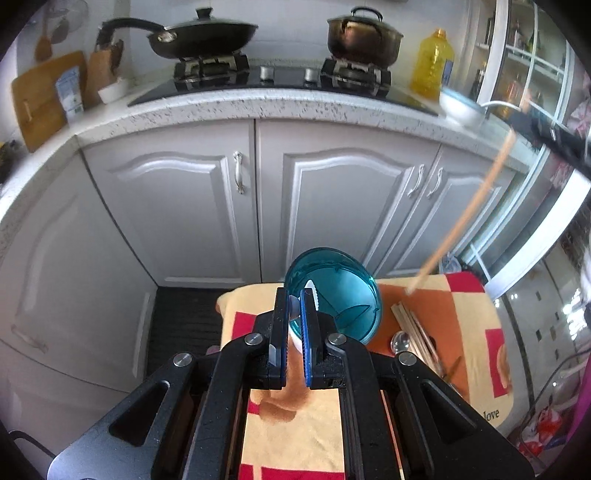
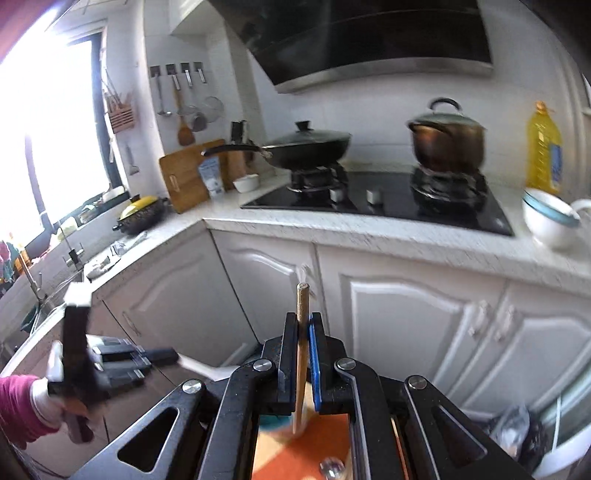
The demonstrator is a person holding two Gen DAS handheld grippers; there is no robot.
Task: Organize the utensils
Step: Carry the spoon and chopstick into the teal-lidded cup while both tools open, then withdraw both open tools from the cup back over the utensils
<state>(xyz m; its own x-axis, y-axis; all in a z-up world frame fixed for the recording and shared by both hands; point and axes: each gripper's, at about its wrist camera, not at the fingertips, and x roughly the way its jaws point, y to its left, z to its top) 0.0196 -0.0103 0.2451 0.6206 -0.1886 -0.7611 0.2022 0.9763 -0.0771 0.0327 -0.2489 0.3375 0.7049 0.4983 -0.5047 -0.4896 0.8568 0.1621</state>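
Pinching teal cup [image 1: 334, 295] rim in left tool [image 1: 294, 325], lining up chopstick [image 2: 301, 354] clamped in right tool [image 2: 303, 354] over tilted mouth, avoiding rim strike.

I see a lidded wok [image 1: 207, 35] and a lidded pot [image 1: 364, 40] on the gas hob [image 1: 284, 79], a yellow oil bottle [image 1: 432, 64] beside it, white cabinet doors [image 1: 173, 206] below.
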